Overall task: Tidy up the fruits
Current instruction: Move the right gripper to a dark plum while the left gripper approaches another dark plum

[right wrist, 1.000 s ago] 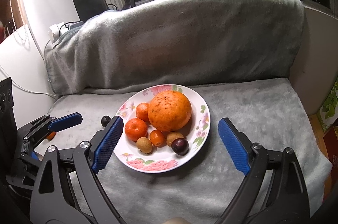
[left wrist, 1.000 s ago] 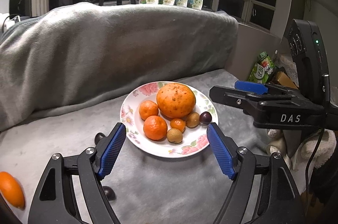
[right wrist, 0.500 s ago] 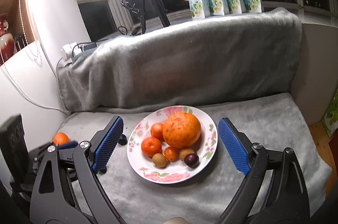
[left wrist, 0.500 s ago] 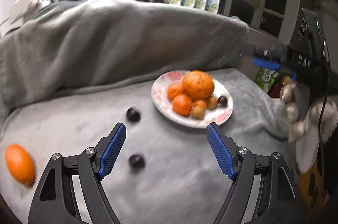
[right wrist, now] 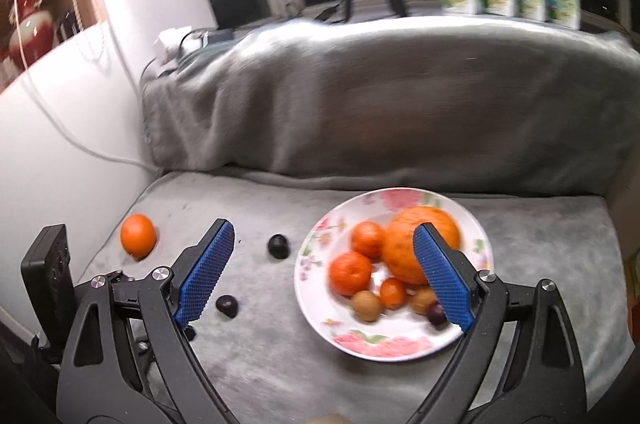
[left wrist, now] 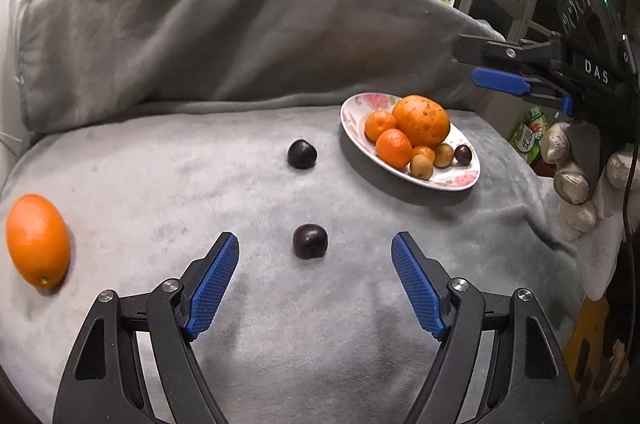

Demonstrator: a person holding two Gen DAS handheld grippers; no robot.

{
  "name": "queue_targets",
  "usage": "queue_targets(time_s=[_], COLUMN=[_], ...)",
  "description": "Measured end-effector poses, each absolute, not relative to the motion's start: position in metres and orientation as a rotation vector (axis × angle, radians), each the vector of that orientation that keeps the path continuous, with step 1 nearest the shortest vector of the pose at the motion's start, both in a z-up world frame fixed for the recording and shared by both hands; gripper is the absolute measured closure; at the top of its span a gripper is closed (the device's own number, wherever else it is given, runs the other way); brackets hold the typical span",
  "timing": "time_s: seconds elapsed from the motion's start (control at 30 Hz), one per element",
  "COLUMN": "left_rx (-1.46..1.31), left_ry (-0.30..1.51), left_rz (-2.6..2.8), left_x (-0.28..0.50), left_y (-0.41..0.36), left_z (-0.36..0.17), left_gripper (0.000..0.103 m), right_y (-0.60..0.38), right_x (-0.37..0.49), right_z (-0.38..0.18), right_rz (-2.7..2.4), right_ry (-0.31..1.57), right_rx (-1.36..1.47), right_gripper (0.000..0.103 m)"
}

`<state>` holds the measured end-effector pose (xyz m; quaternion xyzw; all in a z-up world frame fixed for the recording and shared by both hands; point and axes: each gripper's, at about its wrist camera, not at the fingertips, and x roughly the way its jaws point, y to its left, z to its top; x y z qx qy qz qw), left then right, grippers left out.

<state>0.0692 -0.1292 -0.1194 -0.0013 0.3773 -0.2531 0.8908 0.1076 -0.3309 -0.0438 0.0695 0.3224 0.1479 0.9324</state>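
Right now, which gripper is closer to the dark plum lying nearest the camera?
Left. The left gripper is open just short of that plum, which lies centred ahead of its jaws. The right gripper is open farther off, by the plate.

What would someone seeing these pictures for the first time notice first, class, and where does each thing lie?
The flowered plate heaped with fruit, topped by a big orange, sits at the right of the grey blanket. Three fruits lie loose: an orange far left and two dark plums, one right between the open left tongs, the other farther back.
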Motion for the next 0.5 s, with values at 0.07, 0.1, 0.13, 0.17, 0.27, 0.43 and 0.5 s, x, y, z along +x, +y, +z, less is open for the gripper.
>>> queue_targets(time_s=[0.07,0.1,0.13,0.17,0.27,0.43,0.5], left_rx=[-0.009,-0.014,-0.024,-0.03,-0.033,-0.029,-0.034], left_ry=[0.792,0.8,0.807,0.813,0.821,0.843,0.851], left_rz=[-0.527,-0.53,-0.535,-0.538,-0.541,-0.555,-0.559], left_x=[0.071,0.072,0.074,0.076,0.08,0.087,0.09], left_y=[-0.13,-0.129,-0.129,-0.129,-0.129,-0.133,-0.134], left_z=[-0.124,-0.125,-0.127,-0.128,-0.131,-0.136,-0.138], left_gripper=[0.024,0.026,0.029,0.035,0.045,0.053,0.059], right_y=[-0.316,-0.308,-0.303,-0.297,-0.279,-0.259,-0.25], right_x=[0.115,0.12,0.125,0.128,0.142,0.159,0.167], right_z=[-0.047,-0.05,-0.054,-0.058,-0.072,-0.091,-0.097], right_rz=[0.335,0.352,0.36,0.363,0.384,0.424,0.448], right_ry=[0.682,0.702,0.718,0.732,0.783,0.846,0.875], right_rx=[0.094,0.063,0.04,0.02,-0.047,-0.104,-0.122], right_gripper=[0.016,0.019,0.024,0.026,0.042,0.051,0.053])
